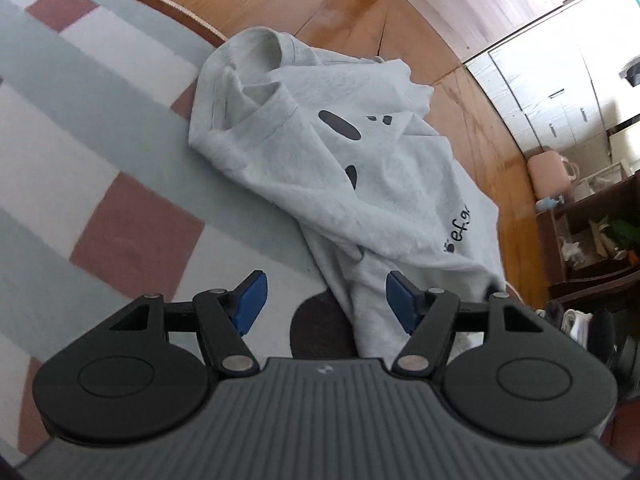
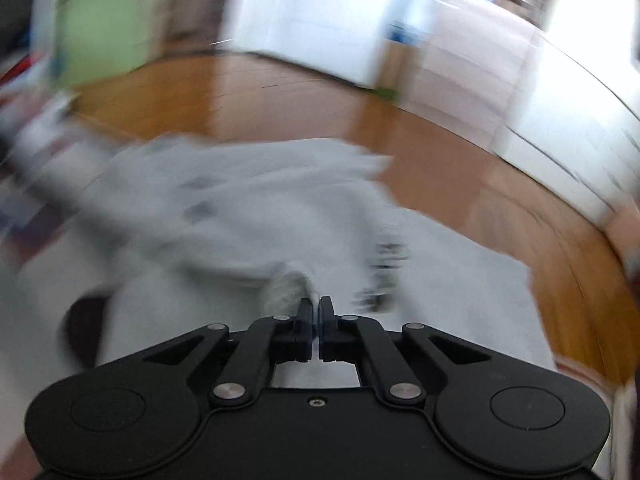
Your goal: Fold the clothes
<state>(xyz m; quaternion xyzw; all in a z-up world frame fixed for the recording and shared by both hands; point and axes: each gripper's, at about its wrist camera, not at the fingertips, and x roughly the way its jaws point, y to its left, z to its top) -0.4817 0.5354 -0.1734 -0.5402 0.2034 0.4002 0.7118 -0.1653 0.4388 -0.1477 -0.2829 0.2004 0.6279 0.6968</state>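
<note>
A light grey T-shirt (image 1: pixel 320 152) with black printed marks and lettering lies crumpled on a striped rug (image 1: pixel 80 128), its collar at the far end. My left gripper (image 1: pixel 324 300) is open, blue pads apart, just above the shirt's near end, which lies beside the right pad (image 1: pixel 402 300). In the blurred right wrist view my right gripper (image 2: pixel 316 304) is shut on a fold of the same grey T-shirt (image 2: pixel 248 208), which stretches away from the fingertips.
The rug has grey, white and reddish blocks and ends at a wooden floor (image 1: pixel 360 12). White cabinets (image 1: pixel 560 92) and a dark shelf with clutter (image 1: pixel 592 236) stand at the right. A dark round patch (image 1: pixel 316 328) shows on the rug under the gripper.
</note>
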